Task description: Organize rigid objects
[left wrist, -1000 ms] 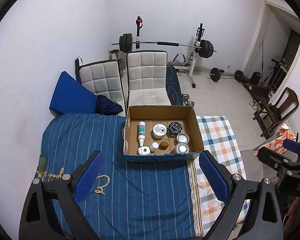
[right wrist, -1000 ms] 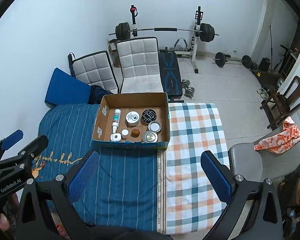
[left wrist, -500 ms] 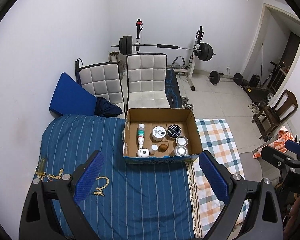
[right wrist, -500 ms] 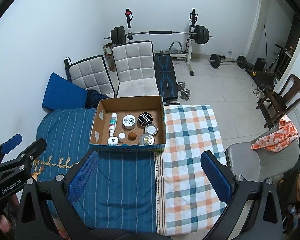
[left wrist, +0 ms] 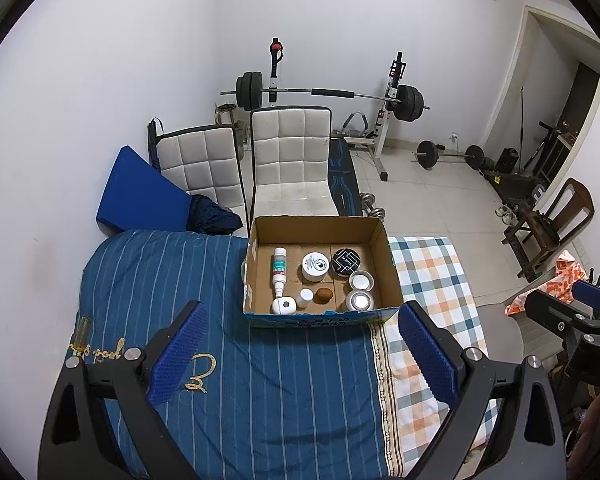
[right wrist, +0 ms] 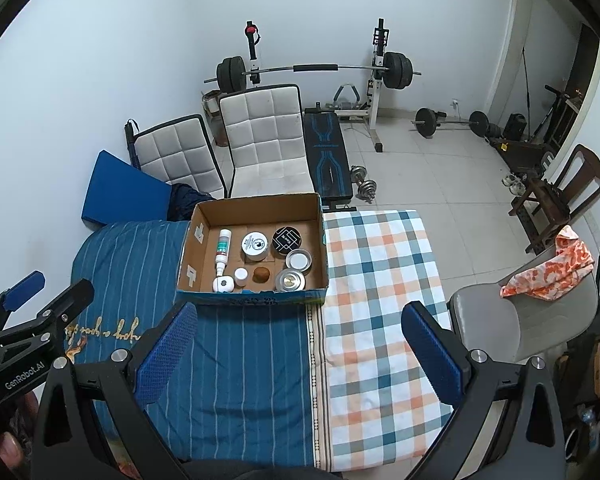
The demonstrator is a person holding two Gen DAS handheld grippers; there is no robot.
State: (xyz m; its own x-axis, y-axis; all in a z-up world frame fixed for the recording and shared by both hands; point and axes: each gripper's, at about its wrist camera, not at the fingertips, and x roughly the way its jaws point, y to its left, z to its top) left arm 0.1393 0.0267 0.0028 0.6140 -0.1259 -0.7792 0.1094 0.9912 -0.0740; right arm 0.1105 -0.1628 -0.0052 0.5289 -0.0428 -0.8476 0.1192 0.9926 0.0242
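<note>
The left claw (left wrist: 302,344) is spread wide and holds nothing, its blue pads (left wrist: 178,350) hanging above the blue striped sheet (left wrist: 260,380) of the bed. The right claw (right wrist: 300,344) is equally wide and holds nothing, over the seam where the striped sheet meets the checked cloth (right wrist: 380,300). Each claw shows at the edge of the other's view, the two well apart.

Just beyond both claws, a cardboard box (left wrist: 392,268) sits open on the bed, mostly on the striped side with its right edge at the checked cloth. All the small rigid things lie inside it. A white spray bottle (left wrist: 279,270) lies on its side along the left part of the floor of the box. To its right stand a white jar (left wrist: 315,266) and a black round tin (left wrist: 346,262), close beside each other. Along the near wall are a small white round case (left wrist: 285,305), a small white-capped bottle (left wrist: 305,297) and a brown ball-like object (left wrist: 324,295). In the right corner are two round silver tins (left wrist: 360,292), one behind the other.

Past the bed stand two white padded chairs (left wrist: 292,160), a blue cushion (left wrist: 140,196) leaning at the wall, and a barbell rack (left wrist: 328,94). A grey chair with an orange patterned cloth (right wrist: 548,272) stands to the right.
</note>
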